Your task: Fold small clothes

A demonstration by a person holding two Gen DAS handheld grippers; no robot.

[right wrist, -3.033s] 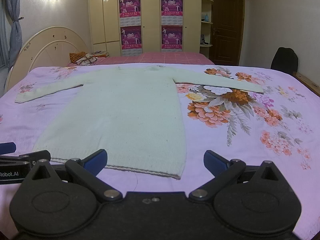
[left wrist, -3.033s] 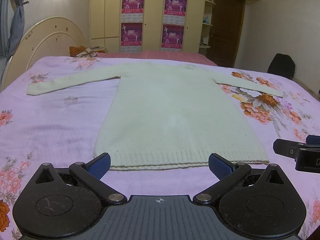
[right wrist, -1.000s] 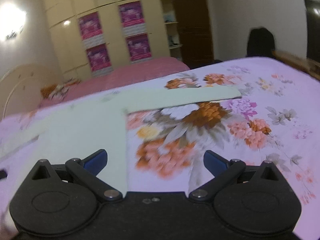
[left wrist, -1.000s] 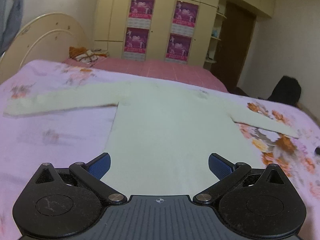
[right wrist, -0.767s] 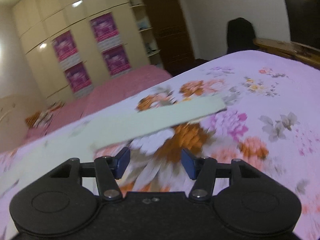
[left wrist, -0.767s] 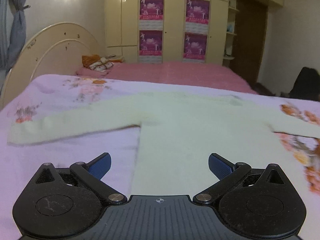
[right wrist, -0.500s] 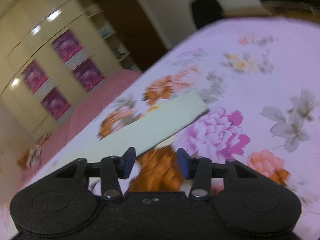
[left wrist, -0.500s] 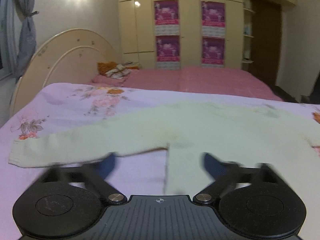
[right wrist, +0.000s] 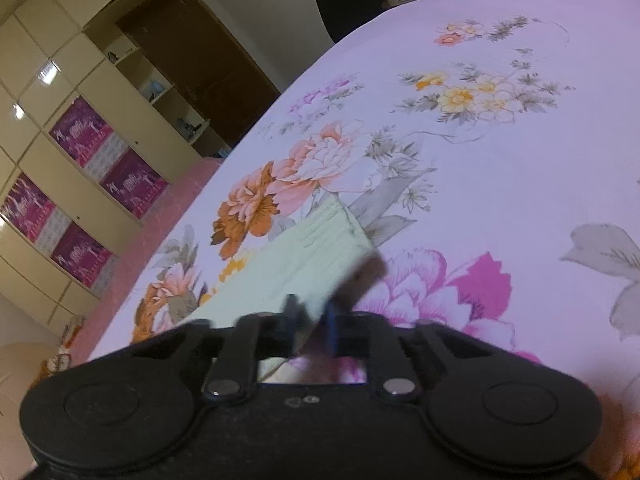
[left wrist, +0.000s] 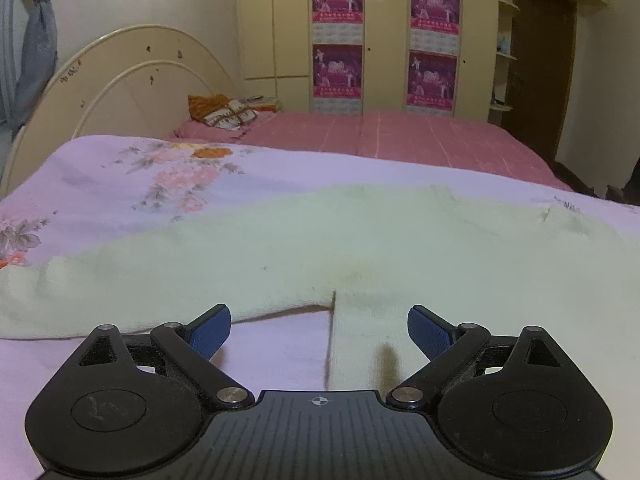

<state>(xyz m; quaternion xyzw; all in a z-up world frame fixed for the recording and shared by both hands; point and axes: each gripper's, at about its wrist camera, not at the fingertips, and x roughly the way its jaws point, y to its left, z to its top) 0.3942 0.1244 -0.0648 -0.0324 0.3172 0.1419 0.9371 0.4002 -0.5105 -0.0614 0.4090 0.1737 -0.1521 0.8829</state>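
A pale knitted sweater (left wrist: 400,248) lay flat on the floral-sheeted bed (left wrist: 120,184), sleeves spread out to either side. Nearest the onlooker, the left gripper (left wrist: 319,326) hovered low with its jaws wide and empty, the left armpit seam directly ahead between them and the left sleeve (left wrist: 132,280) running away leftward across the view. The right gripper (right wrist: 310,320), tilted over the bed's right side, had its jaws drawn narrow about the near edge of the right sleeve (right wrist: 304,252); blur left it uncertain whether they had actually gripped it. That sleeve's long axis ran ahead to its ribbed cuff (right wrist: 340,224). The right hand seemed better placed to begin folding. Beyond stood the cream headboard (left wrist: 132,84) and postered wardrobes (left wrist: 384,36).
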